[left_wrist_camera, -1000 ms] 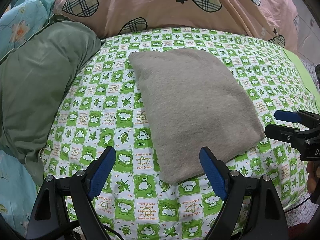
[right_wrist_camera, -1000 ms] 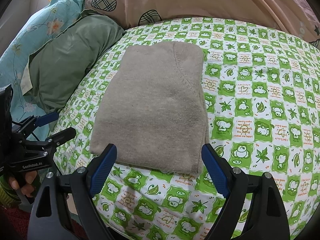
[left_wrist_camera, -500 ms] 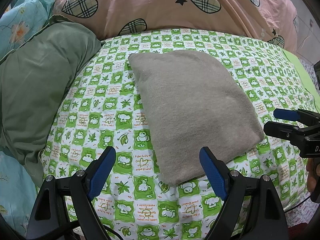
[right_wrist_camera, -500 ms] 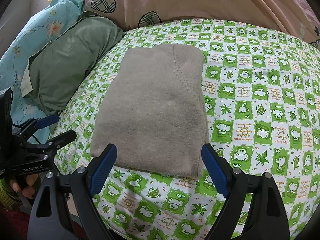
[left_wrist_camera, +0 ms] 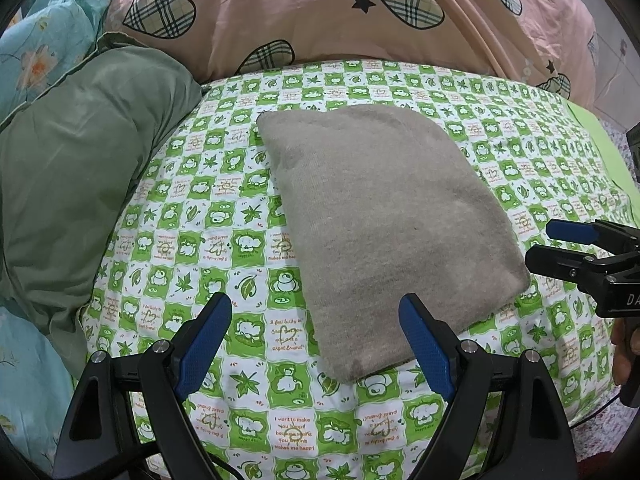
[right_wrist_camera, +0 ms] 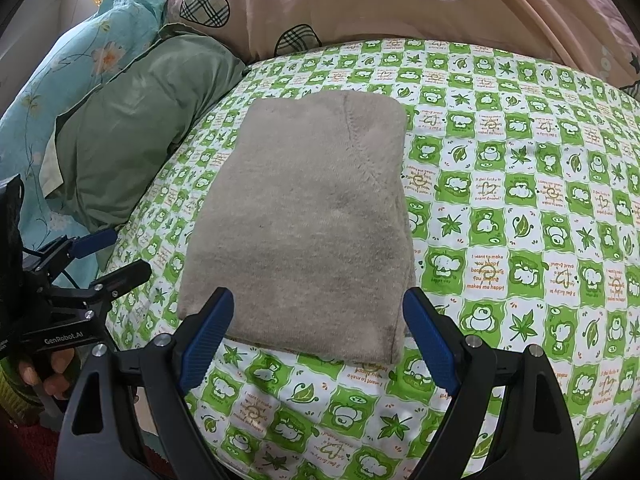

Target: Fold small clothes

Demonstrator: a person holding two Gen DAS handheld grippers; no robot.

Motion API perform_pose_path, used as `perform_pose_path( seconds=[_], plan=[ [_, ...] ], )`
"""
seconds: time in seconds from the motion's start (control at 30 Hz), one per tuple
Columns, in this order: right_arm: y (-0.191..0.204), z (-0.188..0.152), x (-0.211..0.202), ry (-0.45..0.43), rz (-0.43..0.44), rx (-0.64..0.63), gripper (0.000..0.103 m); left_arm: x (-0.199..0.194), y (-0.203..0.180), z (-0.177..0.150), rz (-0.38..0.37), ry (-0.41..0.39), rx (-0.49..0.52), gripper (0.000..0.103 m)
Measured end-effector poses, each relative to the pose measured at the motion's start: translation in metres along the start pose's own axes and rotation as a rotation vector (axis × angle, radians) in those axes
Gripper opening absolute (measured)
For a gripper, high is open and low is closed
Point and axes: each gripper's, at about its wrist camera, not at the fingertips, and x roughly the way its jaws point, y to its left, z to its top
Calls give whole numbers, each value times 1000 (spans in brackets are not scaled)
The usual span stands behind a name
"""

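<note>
A beige knit garment point(left_wrist_camera: 384, 220) lies folded into a flat rectangle on the green-and-white patterned sheet point(left_wrist_camera: 192, 240); it also shows in the right wrist view point(right_wrist_camera: 308, 216). My left gripper point(left_wrist_camera: 316, 344) is open and empty, held just short of the garment's near corner. My right gripper point(right_wrist_camera: 316, 336) is open and empty, its blue pads point(right_wrist_camera: 432, 344) flanking the garment's near edge without touching it. Each gripper shows in the other's view, the right one point(left_wrist_camera: 560, 244) at the right edge and the left one point(right_wrist_camera: 112, 256) at the left, both open.
A green pillow point(left_wrist_camera: 68, 184) lies left of the sheet, with a teal floral pillow point(right_wrist_camera: 80, 68) behind it. A pink quilt with plaid hearts point(left_wrist_camera: 360, 16) is bunched along the far side. The bed's near edge drops off below the grippers.
Both grippers have drawn back slightly from the garment and stayed open. The garment has not moved.
</note>
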Motion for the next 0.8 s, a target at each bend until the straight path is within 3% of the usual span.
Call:
perform_pose_path(
  seconds=[0.8],
  plan=[
    [-5,15,13,-9,6,19,87,8,6,10,16,-12,-41,86]
  ],
)
